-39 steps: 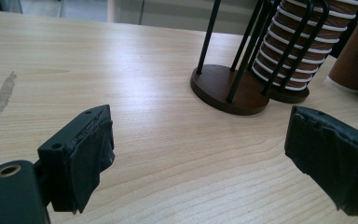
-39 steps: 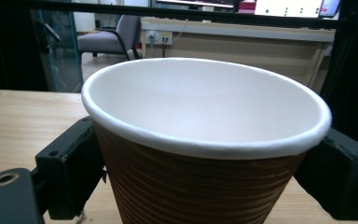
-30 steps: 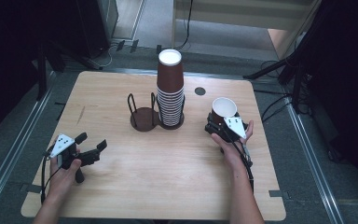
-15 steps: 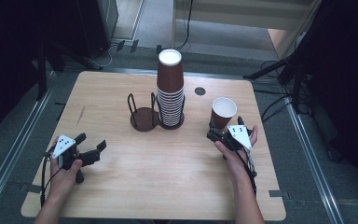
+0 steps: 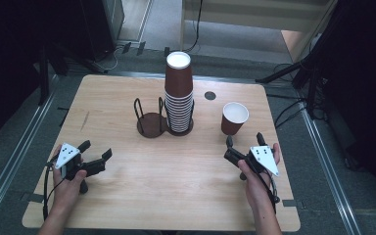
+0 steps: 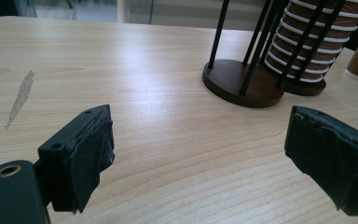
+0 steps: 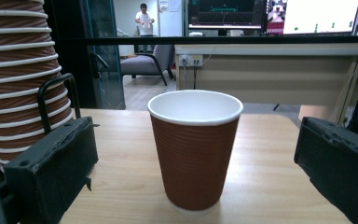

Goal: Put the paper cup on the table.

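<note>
A single brown paper cup (image 5: 234,117) with a white inside stands upright on the right of the wooden table (image 5: 186,186). My right gripper (image 5: 244,139) sits just nearer than it, open, its jaws apart from the cup. In the right gripper view the cup (image 7: 194,149) stands ahead of the right gripper (image 7: 196,140), untouched between the wide jaws. A tall stack of brown cups (image 5: 178,93) stands in a wire holder at mid table. My left gripper (image 5: 97,149) rests open at the front left with nothing between its pads (image 6: 91,154).
An empty wire holder (image 5: 151,122) with a round dark base (image 6: 242,84) stands just left of the stack (image 6: 307,46). A small dark disc (image 5: 210,95) lies behind the stack. A pale smear (image 6: 21,98) marks the table's left side.
My right gripper has drawn back from the single cup toward the table's front edge, and the cup stays standing where it was. The left gripper has not moved.
</note>
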Demonstrator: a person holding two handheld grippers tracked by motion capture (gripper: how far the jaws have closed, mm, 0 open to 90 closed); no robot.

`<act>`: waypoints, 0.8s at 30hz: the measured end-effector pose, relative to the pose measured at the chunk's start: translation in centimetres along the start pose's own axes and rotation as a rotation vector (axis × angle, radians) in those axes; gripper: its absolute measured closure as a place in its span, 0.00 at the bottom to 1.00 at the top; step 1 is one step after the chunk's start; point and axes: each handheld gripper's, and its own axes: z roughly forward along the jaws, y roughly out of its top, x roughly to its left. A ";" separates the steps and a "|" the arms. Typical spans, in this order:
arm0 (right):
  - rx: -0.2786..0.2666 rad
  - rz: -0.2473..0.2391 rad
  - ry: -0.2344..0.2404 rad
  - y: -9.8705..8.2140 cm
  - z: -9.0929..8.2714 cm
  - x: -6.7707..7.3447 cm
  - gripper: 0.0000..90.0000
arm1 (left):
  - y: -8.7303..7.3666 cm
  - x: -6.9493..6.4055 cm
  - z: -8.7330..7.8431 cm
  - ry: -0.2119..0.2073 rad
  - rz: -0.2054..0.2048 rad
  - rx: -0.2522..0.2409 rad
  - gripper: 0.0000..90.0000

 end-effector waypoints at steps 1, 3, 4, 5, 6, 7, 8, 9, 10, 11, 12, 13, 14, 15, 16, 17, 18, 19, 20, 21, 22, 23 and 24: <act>0.001 0.003 0.002 -0.1 -0.3 -0.1 0.00 | 0.0 0.0 -0.1 -0.001 -0.003 -0.003 0.10; 0.011 -0.003 -0.001 -0.3 -0.9 -0.3 0.00 | 0.0 0.1 -0.1 0.003 -0.008 -0.003 0.10; 0.014 -0.006 -0.004 -0.5 -1.1 -0.4 0.00 | 0.0 0.1 -0.1 0.001 -0.012 0.000 0.10; 0.017 -0.009 -0.004 -0.6 -1.4 -0.6 0.00 | 0.0 0.1 -0.1 0.002 -0.014 0.001 0.10; 0.018 -0.010 -0.005 -0.7 -1.6 -0.7 0.00 | -0.1 0.1 -0.2 0.001 -0.012 0.003 0.10; 0.020 -0.010 -0.006 -0.7 -2.0 -0.9 0.00 | -0.1 0.1 -0.2 -0.001 -0.012 0.003 0.10; 0.021 -0.009 -0.008 -0.8 -2.3 -1.1 0.00 | -0.1 0.0 -0.2 -0.003 -0.014 0.003 0.10; 0.021 -0.007 -0.010 -0.8 -2.6 -1.2 0.00 | -0.1 0.1 -0.2 -0.002 -0.012 0.002 0.10; 0.025 0.000 -0.011 -0.8 -2.9 -1.4 0.00 | -0.1 0.1 -0.2 0.000 -0.013 0.001 0.10; 0.024 -0.006 -0.012 -0.8 -3.2 -1.6 0.00 | -0.1 0.1 -0.2 0.000 -0.014 0.001 0.10; 0.025 -0.006 -0.016 -0.8 -3.5 -1.8 0.00 | -0.1 0.1 -0.2 0.000 -0.016 0.001 0.10; 0.027 0.004 -0.016 -0.8 -3.7 -2.1 0.00 | -0.1 0.1 -0.2 -0.003 -0.017 0.002 0.10; 0.029 0.008 -0.021 -0.8 -4.0 -2.3 0.00 | -0.1 0.1 -0.2 -0.002 -0.014 0.001 0.10; 0.031 0.004 -0.025 -0.8 -4.3 -2.5 0.00 | -0.1 0.0 -0.2 -0.002 -0.014 0.001 0.10; 0.031 0.001 -0.029 -0.8 -4.6 -2.8 0.00 | -0.1 0.0 -0.2 -0.003 -0.014 0.001 0.10; 0.033 0.009 -0.030 -0.9 -4.9 -3.0 0.00 | -0.1 0.0 -0.2 -0.003 -0.014 0.001 0.10; 0.033 0.003 -0.035 -1.0 -5.1 -3.2 0.00 | -0.1 0.1 -0.2 -0.003 -0.015 0.001 0.10; 0.037 -0.003 -0.041 -1.1 -5.3 -3.5 0.00 | -0.1 0.1 -0.2 -0.003 -0.016 0.001 0.10; 0.043 -0.002 -0.043 -1.3 -5.6 -3.7 0.00 | -0.1 0.0 -0.2 -0.003 -0.016 0.001 0.10; 0.049 -0.005 -0.049 -1.5 -5.8 -3.9 0.00 | -0.1 0.0 -0.2 -0.003 -0.015 0.001 0.10; 0.050 -0.009 -0.054 -1.6 -6.0 -4.2 0.00 | -0.1 0.0 -0.2 -0.003 -0.015 0.002 0.10; 0.053 -0.007 -0.058 -1.8 -6.3 -4.4 0.00 | -0.1 0.0 -0.2 -0.003 -0.015 0.001 0.10; 0.053 -0.004 -0.061 -1.8 -6.5 -4.6 0.00 | -0.1 0.1 -0.2 -0.006 -0.018 0.003 0.10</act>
